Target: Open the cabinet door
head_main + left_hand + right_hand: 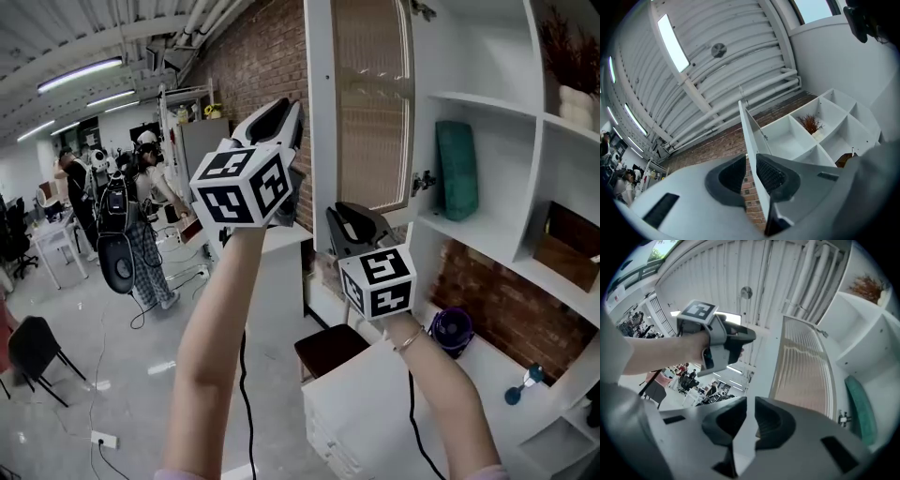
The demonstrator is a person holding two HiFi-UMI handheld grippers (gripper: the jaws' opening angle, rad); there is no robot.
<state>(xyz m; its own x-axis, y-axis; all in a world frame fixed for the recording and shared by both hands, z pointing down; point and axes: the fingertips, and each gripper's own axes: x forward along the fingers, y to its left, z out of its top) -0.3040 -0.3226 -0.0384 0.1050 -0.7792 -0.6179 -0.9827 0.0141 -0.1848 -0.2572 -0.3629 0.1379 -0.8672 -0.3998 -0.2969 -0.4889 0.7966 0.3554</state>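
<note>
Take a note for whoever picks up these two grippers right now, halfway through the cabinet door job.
Left claw: shut on the door at its free edge, high up.
Right claw: shut on the same edge, lower down.
Door: already swung well out; the shelves are exposed.
Done: the door is open.
Left: pull it wider if needed, then release both claws.

The cabinet door ran off the head view's top edge. The dried plant and the brown box were cut by its right edge. The jaws of the right gripper sat partly behind its marker cube. Far back, the people were too small to tell apart.
</note>
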